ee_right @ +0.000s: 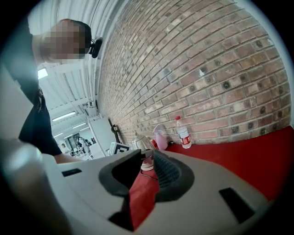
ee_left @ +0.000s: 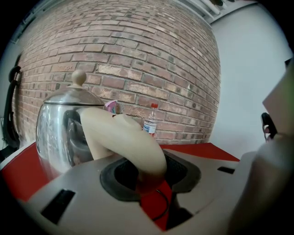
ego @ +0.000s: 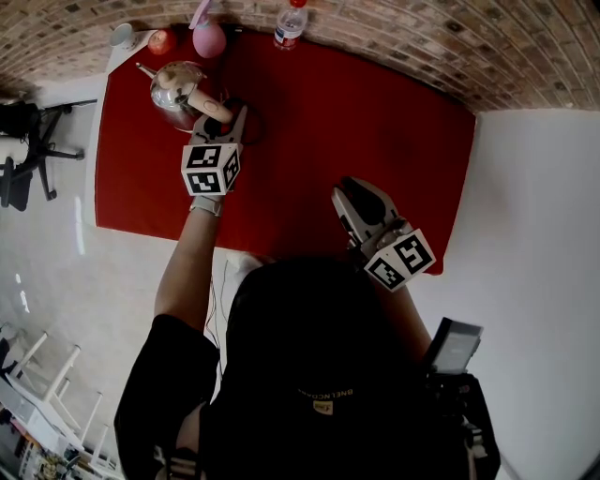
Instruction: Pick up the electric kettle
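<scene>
Kettle: electric kettle [ego: 176, 89], shiny steel w/ knob lid, upright at far-left corner of red-covered bench [ego: 356, 122], close to brick wall [ee_left: 138, 55].
Handle: cream handle [ee_left: 124, 137], arcs off kettle's side twd left gripper, lower end down between its pads.
L gripper: left gripper [ego: 232, 117], arm stretched fwd over bench, tips right at kettle's handle side.
L fingers: fingers [ee_left: 112, 176] partly closed, dark pads pressed on handle's lower end; gripping kettle by handle.
Lift: cannot tell whether kettle's bottom is clear of bench.
R gripper: right gripper [ego: 345, 190], hovers over mid-bench, well apart from kettle, aimed twd wall.
R fingers: narrow gap, nothing between; only red cover visible through gap.
Cord: thin black cord [ee_left: 161, 202] on cover just below L fingers.
Back row: pink spray bottle [ego: 208, 37] just behind kettle; water bottle [ego: 290, 23] w/ red cap farther right along wall; white cup [ego: 122, 36] at far-left corner.
</scene>
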{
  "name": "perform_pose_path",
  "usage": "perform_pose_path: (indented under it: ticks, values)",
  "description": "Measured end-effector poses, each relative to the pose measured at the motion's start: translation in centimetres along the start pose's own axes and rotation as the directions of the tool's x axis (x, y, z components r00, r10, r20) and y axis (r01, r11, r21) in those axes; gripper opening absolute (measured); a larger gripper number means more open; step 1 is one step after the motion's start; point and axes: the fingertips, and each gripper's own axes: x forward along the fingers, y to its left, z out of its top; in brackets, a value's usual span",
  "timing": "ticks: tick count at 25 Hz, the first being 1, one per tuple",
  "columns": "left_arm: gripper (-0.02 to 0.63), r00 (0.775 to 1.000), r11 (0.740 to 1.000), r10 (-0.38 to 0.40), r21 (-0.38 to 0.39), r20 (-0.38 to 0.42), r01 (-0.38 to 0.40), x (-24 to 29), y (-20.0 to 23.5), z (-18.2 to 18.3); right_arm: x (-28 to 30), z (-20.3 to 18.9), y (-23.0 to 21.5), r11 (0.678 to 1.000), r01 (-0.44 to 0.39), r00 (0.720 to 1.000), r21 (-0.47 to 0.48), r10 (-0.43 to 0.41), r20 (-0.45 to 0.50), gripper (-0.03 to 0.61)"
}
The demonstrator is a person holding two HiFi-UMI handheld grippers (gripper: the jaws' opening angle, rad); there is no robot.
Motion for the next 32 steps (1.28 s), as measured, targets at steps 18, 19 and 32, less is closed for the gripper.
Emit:
perform_pose_path:
  ticks: [18,19,32]
  values:
    - [0.140,0.996,0.990,-0.084,0.114,-0.023,0.087,-3.3,-1.5,1.6,0.2,-0.2,2.0,0.999,-0.027,1.000,-0.025,0.027,-0.009,0.083]
    - [0.140,0.996,0.989,-0.090,0.118,-0.021,0.092,-3.5,-1.6,1.7,0.2,-0.3,2.1,0.999,-0.030,1.000,-0.027,0.030,-0.010,0.083]
    - [0.141,0.991,0.978,-0.130,0.170,0.022,0.124,-7.8,-2.1,5.7,0.8,-0.3,5.1,0.996,-0.066,0.998,-0.056,0.066,-0.012,0.083]
